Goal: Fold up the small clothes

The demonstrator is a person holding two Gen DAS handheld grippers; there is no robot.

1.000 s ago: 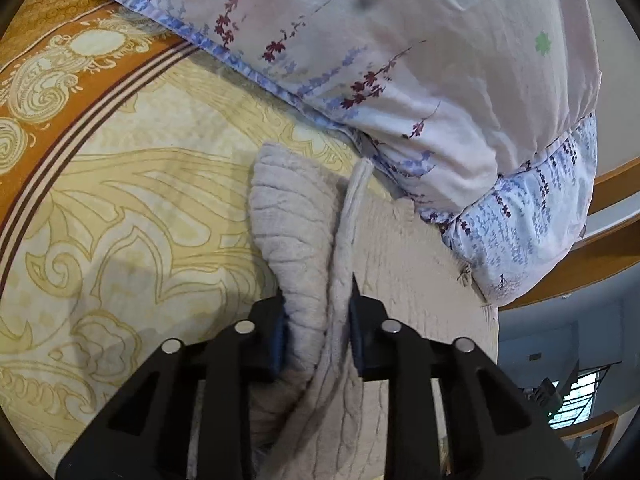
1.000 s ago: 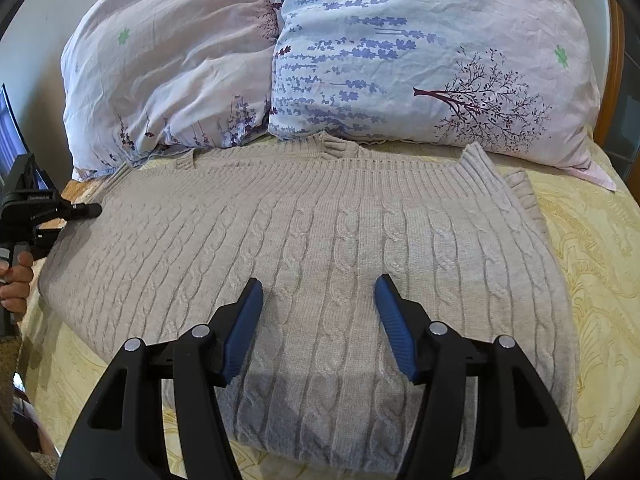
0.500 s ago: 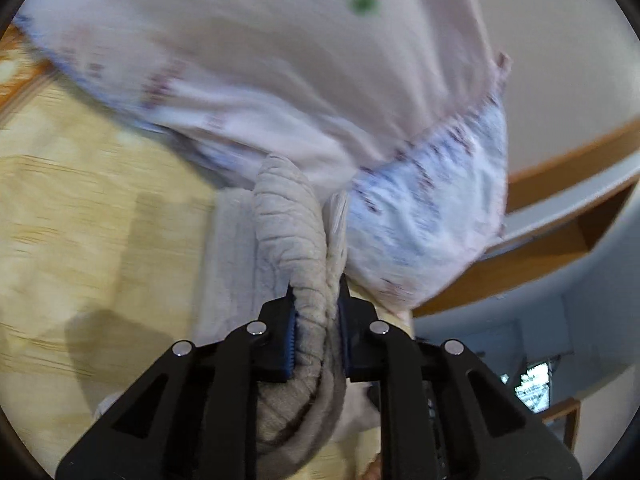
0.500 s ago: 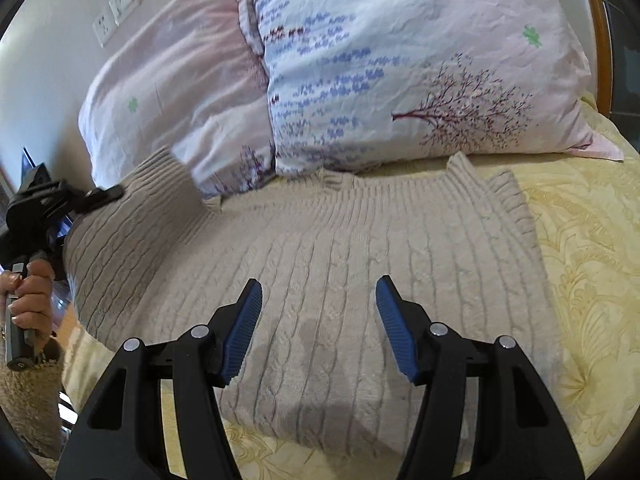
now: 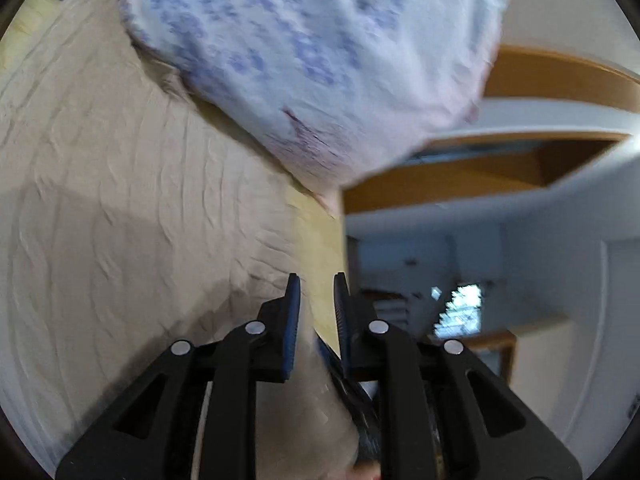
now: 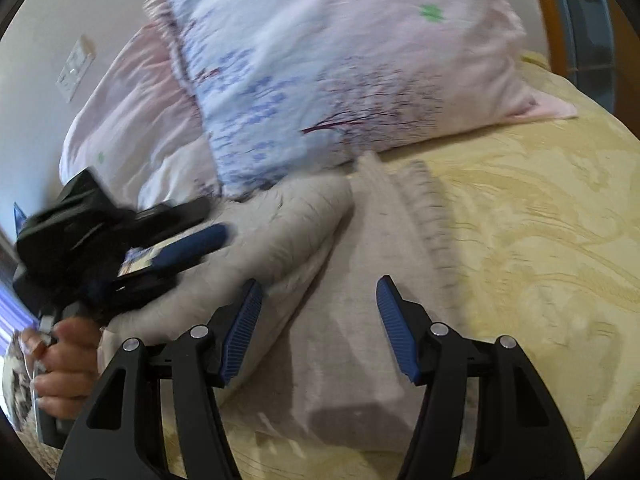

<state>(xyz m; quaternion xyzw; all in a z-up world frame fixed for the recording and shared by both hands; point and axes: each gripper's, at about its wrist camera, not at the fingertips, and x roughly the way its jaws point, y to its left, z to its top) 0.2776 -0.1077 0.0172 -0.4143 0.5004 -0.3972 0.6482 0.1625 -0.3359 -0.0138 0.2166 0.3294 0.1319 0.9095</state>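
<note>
A beige cable-knit sweater [image 6: 352,312] lies on the yellow bedspread [image 6: 540,240]. Its left part is folded over onto the body [image 6: 280,232]. The sweater fills the left of the left wrist view [image 5: 120,220]. My left gripper [image 5: 316,300] has a narrow gap between its jaws, with nothing gripped at the tips; sweater cloth lies under its base. It shows blurred in the right wrist view [image 6: 168,248], above the folded part. My right gripper [image 6: 318,320] is open and empty, just above the sweater's lower middle.
Two floral pillows [image 6: 340,72] lean at the head of the bed, just behind the sweater; one shows in the left wrist view [image 5: 320,60]. A wooden bed frame [image 5: 440,184] lies to the right. A wall socket [image 6: 74,68] is on the left wall.
My left gripper carried the sweater's left side up and over to the right onto the body, then let it go. My right gripper stayed open over the sweater and tilted.
</note>
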